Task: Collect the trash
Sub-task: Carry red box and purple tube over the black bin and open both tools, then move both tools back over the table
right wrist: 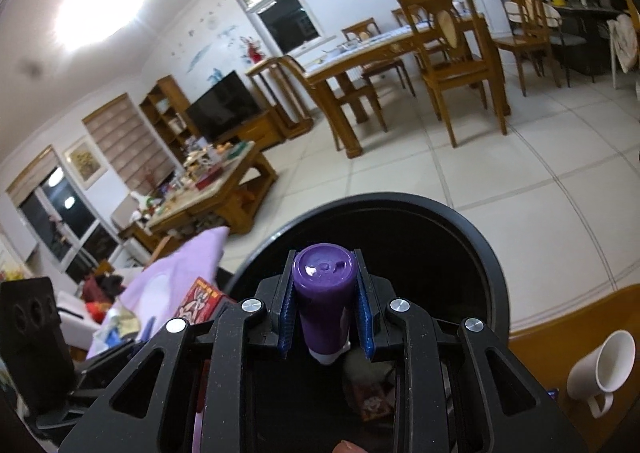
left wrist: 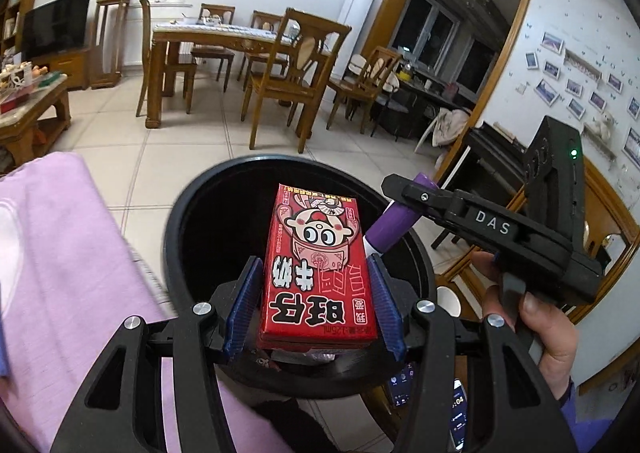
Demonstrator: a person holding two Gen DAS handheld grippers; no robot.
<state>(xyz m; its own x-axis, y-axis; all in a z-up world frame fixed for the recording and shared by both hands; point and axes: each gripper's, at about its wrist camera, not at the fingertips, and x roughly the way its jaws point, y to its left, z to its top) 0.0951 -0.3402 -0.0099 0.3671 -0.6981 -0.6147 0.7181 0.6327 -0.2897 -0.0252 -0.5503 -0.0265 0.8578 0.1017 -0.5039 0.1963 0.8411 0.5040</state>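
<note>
My left gripper (left wrist: 314, 265) is shut on a red milk carton (left wrist: 318, 265) with a cartoon face, its blue pads pressing both long sides, held over the mouth of a round black trash bin (left wrist: 188, 221). My right gripper (right wrist: 326, 273) is shut on a purple tube (right wrist: 324, 293), cap pointing forward, above the same bin (right wrist: 472, 237). In the left wrist view the right gripper (left wrist: 400, 189) comes in from the right with the purple tube (left wrist: 394, 225) over the bin's far-right rim, a hand on its trigger. The red carton (right wrist: 200, 299) shows at the left in the right wrist view.
A lilac cloth (left wrist: 68, 253) lies to the left of the bin. A white mug (right wrist: 604, 369) lies on a wooden surface at the right. Some rubbish lies at the bin's bottom (right wrist: 372, 393). Dining table and chairs (left wrist: 224, 49) and a cluttered coffee table (right wrist: 208, 189) stand beyond on the tiled floor.
</note>
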